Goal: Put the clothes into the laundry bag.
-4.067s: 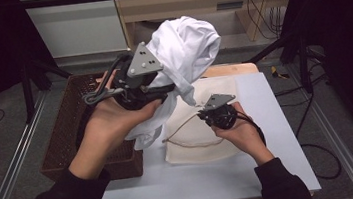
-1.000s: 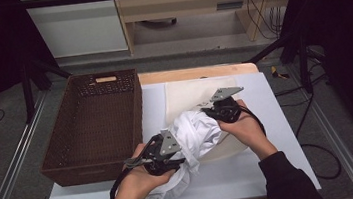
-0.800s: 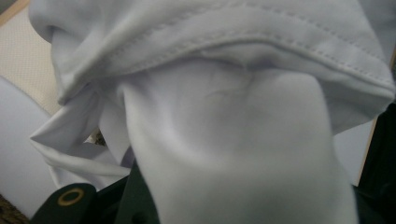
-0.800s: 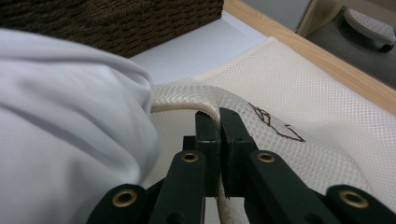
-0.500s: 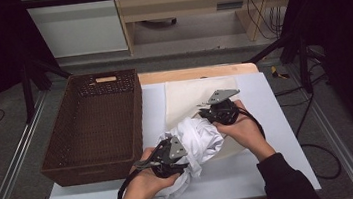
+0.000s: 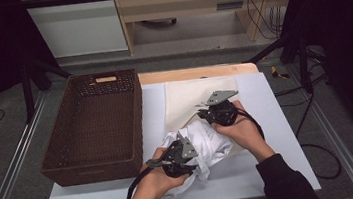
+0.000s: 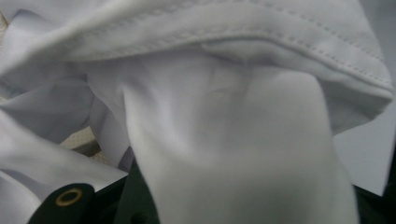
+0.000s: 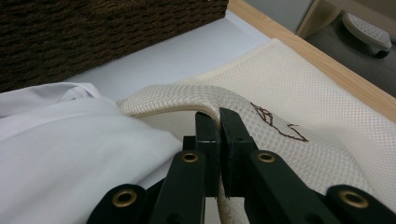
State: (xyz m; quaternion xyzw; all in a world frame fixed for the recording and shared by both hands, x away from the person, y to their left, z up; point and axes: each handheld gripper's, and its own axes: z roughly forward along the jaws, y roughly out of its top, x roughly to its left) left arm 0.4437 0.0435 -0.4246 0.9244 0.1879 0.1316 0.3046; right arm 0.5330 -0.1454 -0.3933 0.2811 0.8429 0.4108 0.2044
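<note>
From the high view, a person sits at a white table [image 6: 277, 118]. A big brown woven basket [image 6: 94, 126] stands on the left part of the table. A cream mesh bag [image 6: 189, 98] lies flat on the table, just right of the basket. A white cloth [image 6: 209, 143] sits bunched up at the near edge of the bag, between the two hands. The left gripper [image 6: 173, 157] is pushed into the cloth from the near side. The right gripper [image 6: 218, 112] rests at the bag's edge, just past the cloth.

In the left gripper view, the white cloth [image 7: 224, 130] is draped right over the gripper and hides the jaws. A stitched hem runs across the top. I cannot tell if these jaws pinch the cloth or stand apart. A bit of the cream bag [image 7: 84, 140] peeks out at the left.

In the right gripper view, the right gripper [image 8: 219, 114] has its jaws closed tight on the raised rim of the mesh bag [image 8: 299, 93]. The white cloth [image 8: 70, 144] lies just to the left, touching the bag. A small brown stitched mark [image 8: 275, 123] shows on the bag, but no words can be read. The basket [image 8: 93, 32] is behind.
</note>
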